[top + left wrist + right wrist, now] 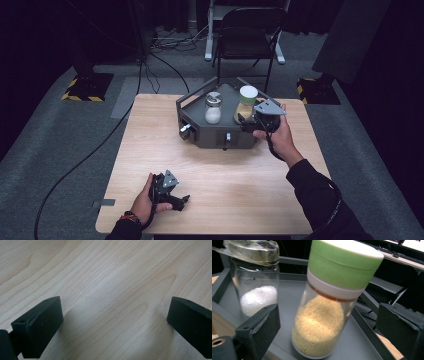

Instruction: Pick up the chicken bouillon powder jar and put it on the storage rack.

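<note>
A dark grey tray (pixel 199 131) stands at the far middle of the wooden table (pixel 225 195). On it are a clear shaker of white grains (pixel 213 107) with a metal cap and a jar of yellow grains (pixel 247 102) with a green and white lid. My right gripper (pixel 245 121) is at the tray's right side. In the right gripper view its jaws stand open on either side of the yellow-grain jar (pixel 322 322), with a gap at each pad, and the shaker (pixel 255 293) is to the left. My left gripper (pixel 181 201) rests open near the front edge, with bare wood between its jaws (pixel 115 322).
The tray has a raised rail (pixel 292 261) round its back and sides and small knobs (pixel 186 128) on its front. A folding chair (pixel 250 30) stands beyond the table. Black cables (pixel 90 150) run over the grey floor on the left.
</note>
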Demonstrator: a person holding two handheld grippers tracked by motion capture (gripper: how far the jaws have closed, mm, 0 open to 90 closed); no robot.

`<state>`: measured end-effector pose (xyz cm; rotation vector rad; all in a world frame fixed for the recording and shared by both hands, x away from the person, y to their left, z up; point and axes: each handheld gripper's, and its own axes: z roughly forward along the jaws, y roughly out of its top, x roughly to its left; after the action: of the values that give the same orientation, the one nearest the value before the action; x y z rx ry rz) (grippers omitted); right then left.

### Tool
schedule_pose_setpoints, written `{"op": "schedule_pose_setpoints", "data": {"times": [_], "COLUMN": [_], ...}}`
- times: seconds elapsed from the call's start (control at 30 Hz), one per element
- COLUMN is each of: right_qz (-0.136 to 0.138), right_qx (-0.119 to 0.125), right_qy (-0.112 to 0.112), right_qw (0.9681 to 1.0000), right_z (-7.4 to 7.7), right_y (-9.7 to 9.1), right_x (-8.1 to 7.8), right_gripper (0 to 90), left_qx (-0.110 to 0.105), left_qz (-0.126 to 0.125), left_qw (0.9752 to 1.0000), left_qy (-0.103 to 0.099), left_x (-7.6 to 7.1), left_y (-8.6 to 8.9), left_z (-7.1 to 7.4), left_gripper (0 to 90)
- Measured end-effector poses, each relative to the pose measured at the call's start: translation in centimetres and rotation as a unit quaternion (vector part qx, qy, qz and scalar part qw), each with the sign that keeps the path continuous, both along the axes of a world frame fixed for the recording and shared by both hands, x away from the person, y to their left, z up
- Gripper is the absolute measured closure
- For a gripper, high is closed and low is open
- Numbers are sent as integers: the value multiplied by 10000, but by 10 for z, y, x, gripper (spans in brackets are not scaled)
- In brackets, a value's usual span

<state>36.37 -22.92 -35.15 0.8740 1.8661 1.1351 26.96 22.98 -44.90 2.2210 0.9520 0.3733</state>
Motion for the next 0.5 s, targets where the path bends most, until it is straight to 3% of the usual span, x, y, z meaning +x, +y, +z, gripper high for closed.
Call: {"op": "schedule_pose_setpoints", "data": {"times": [0.23, 0.5], "right_qz": [81, 204], "right_qx": [41, -100], "right_qy": [-153, -311], "right_qw": [9998, 9993], "right_z": [-5, -15], "right_y": [-6, -9], "right_x": [-16, -33], "right_gripper": [54, 54], "left_qx": [-1, -2], "left_qz": [4, 3], "left_qw": [10000, 10000], "left_qy": [1, 1], "left_x": [0, 0], "left_y": [0, 0], "left_z": [0, 0], "left_gripper": [0, 0]}}
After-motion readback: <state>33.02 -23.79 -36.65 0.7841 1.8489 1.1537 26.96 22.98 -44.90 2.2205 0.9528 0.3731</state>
